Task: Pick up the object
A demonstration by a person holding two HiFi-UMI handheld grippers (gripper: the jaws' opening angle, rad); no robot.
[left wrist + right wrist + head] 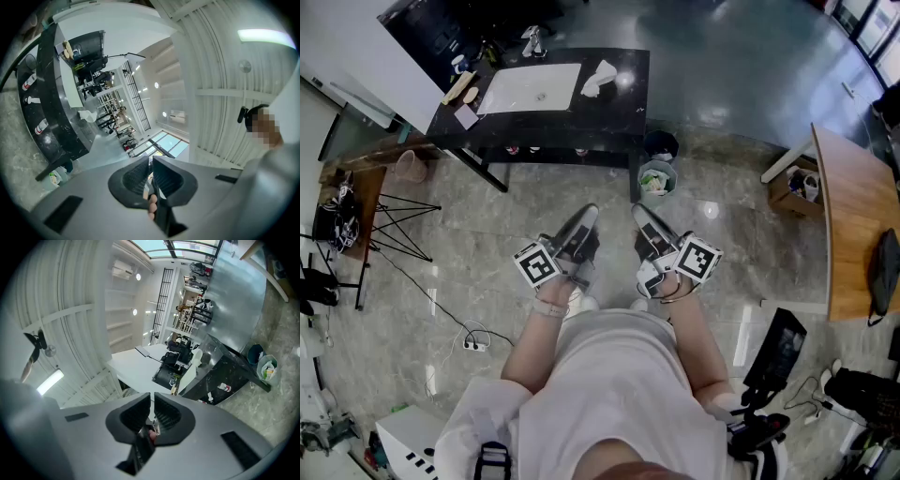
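In the head view, the left claw [584, 221] and right claw [643, 217] hang side by side before the person's waist, well apart from the black surface [619, 117]. On it a crumpled white cloth [598, 80] lies beside a white tray [532, 88]; which thing is meant for picking up is unclear. The left gripper view, tipped sideways, shows its jaws closed to a slit on nothing, the surface cut off at the edge and the cloth tiny. The right gripper view shows its jaws closed and empty, the surface nearly edge-on and its load hard to make out.
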